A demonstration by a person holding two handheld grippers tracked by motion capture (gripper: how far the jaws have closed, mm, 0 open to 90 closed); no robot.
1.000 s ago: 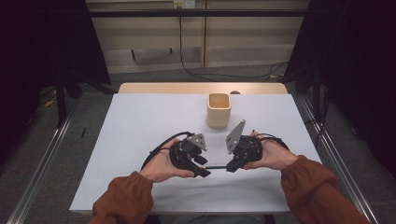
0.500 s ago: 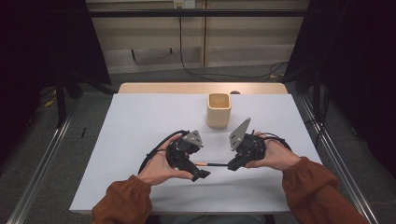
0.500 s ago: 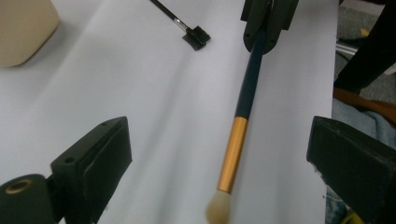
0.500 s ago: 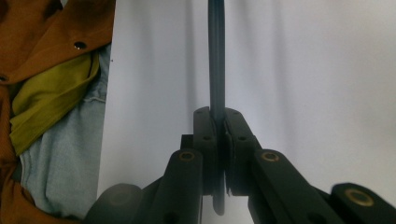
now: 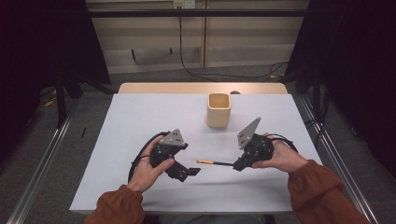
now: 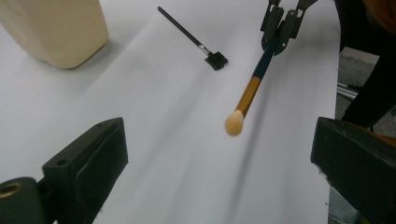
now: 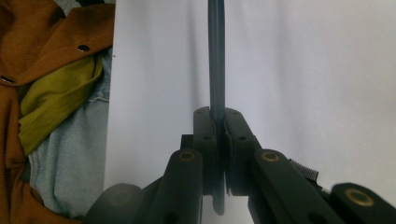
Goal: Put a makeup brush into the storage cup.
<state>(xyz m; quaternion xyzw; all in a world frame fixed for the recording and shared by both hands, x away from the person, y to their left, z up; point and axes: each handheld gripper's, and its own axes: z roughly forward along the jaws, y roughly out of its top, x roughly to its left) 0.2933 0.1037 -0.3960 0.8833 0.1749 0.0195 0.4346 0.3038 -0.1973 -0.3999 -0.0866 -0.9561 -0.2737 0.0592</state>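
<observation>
The table (image 5: 140, 121) carries a white sheet over its top; a bare wooden strip shows along the 12 o'clock edge. A beige cup (image 5: 218, 110) stands upright toward 12 o'clock. A small black brush (image 6: 194, 39) lies flat near the cup.

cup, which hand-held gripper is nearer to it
Right, by a little. The right hand-held gripper sits in front of the cup, slightly to its right; the left one is farther forward and left.
</observation>
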